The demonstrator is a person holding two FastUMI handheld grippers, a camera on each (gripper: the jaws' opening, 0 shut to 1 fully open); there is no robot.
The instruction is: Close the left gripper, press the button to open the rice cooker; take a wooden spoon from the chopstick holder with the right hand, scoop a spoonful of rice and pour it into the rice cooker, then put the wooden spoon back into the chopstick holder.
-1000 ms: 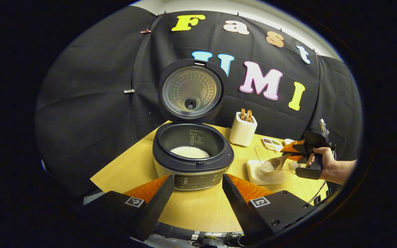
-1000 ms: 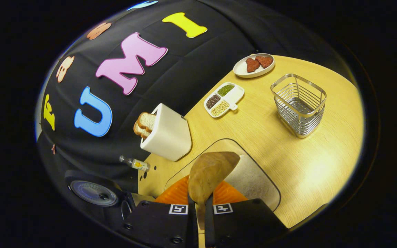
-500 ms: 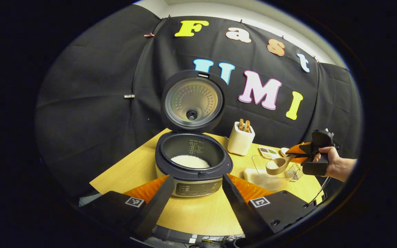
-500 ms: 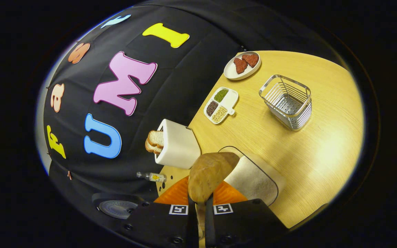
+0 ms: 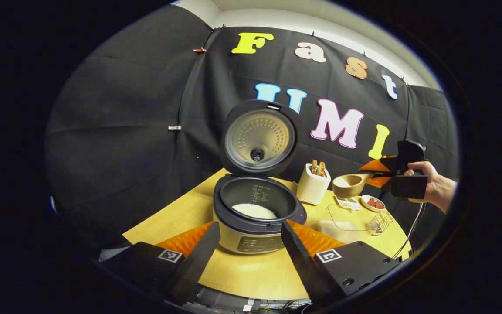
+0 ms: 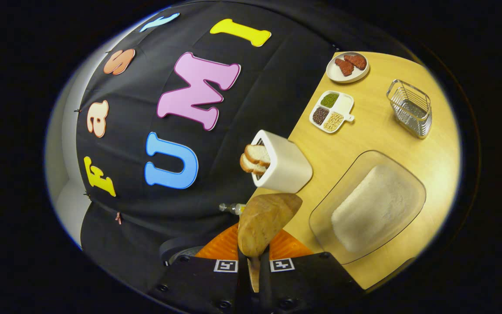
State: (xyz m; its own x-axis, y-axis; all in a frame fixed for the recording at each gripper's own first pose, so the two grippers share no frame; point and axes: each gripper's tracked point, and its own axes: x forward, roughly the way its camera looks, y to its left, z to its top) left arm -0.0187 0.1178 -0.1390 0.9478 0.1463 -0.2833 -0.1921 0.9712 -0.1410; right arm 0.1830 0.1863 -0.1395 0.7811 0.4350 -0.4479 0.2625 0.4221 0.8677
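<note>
We have the right tongs (image 6: pixel 253 261) pinching the wooden spoon (image 5: pixel 350 185) by its handle, loaded and raised beside the open rice cooker (image 5: pixel 257 213). Keep the bowl level (no tilting early) until over the pot. Left tongs (image 5: pixel 251 248) are spread, idle above the worktop (image 5: pixel 251 274).

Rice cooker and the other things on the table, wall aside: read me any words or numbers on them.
Nothing can be read here.
Inner pot of the rice cooker: pale scale marks, too small to read.
Control panel: button marks, too blurred to read.
Square marker on the left gripper: a coded pattern, no words.
Small bottle: label too small to read.
</note>
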